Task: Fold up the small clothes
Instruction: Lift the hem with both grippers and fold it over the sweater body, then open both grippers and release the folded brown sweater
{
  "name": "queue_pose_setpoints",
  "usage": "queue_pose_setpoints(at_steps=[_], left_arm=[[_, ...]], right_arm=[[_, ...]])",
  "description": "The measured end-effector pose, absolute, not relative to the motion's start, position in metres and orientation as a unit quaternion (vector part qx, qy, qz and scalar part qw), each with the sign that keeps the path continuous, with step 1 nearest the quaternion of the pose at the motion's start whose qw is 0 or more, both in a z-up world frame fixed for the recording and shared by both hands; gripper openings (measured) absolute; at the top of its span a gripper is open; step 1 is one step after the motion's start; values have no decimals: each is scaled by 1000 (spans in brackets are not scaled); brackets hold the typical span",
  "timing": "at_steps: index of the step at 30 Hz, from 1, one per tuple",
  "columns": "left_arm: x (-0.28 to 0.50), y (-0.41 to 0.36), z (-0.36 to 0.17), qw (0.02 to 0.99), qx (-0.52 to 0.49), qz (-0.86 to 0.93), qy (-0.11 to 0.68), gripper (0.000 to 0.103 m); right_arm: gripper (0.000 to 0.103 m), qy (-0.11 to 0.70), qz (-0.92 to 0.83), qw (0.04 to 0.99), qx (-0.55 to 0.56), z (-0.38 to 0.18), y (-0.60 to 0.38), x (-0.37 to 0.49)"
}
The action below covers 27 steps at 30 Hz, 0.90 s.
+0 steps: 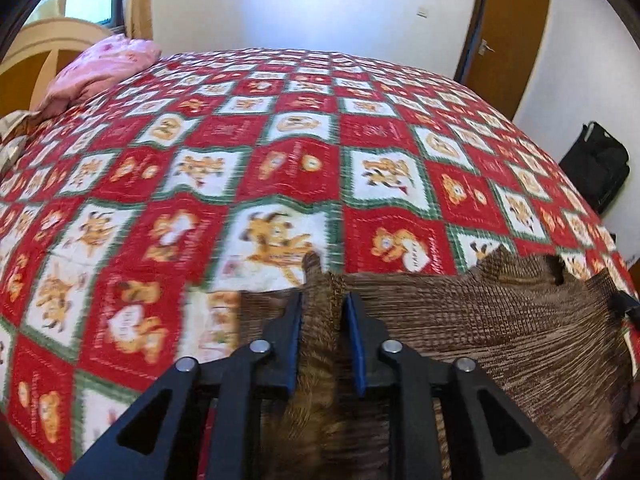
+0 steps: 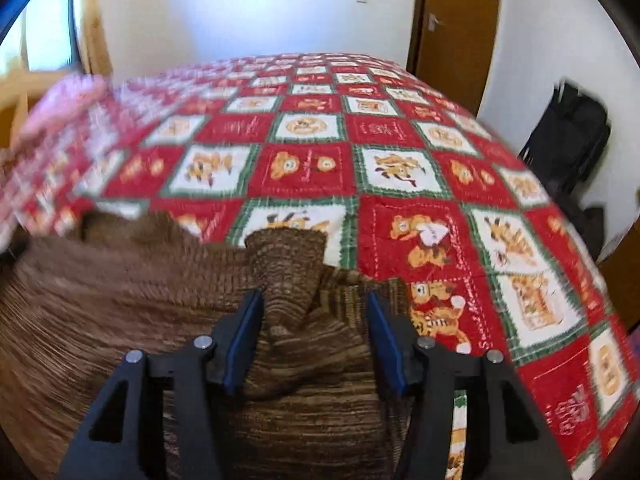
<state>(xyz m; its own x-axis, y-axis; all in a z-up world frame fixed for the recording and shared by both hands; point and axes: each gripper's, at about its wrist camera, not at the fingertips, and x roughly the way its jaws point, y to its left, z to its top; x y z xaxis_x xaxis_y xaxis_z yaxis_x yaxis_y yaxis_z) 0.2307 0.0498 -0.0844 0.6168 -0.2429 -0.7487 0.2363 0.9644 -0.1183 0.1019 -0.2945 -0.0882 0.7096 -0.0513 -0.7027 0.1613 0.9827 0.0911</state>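
A brown striped knit garment (image 1: 460, 320) lies near the front edge of the bed and hangs between both grippers. My left gripper (image 1: 323, 300) is shut on a bunched fold of it, with a tip of cloth sticking up past the fingers. In the right wrist view the same garment (image 2: 100, 300) spreads to the left. My right gripper (image 2: 314, 298) has its jaws wider apart, with a raised fold of the garment between them; the left pad (image 2: 246, 328) touches the cloth, the right pad (image 2: 386, 336) stands clear of it.
The bed is covered by a red, white and green checked quilt (image 1: 280, 160) with cartoon prints. A pink pillow (image 1: 100, 68) lies at the far left. A black bag (image 1: 596, 164) stands on the floor to the right, near a brown door (image 1: 508, 32).
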Motion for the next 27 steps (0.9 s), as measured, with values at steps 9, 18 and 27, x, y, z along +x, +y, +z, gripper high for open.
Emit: queue_pose_setpoints(at_steps=[9,18,27], left_arm=[[159,98,-58,905,33,-128,405,23],[77,71,-67,898,31,-192,394,23],[68,83,-99,889,33,-175,422,23]], right_arm=[[58,376,-75,917,109,-40,-322,-14],[43,458,-48,883,95,-96,-284,-67],[10,470,-45,879,60,-100,-276,-95]])
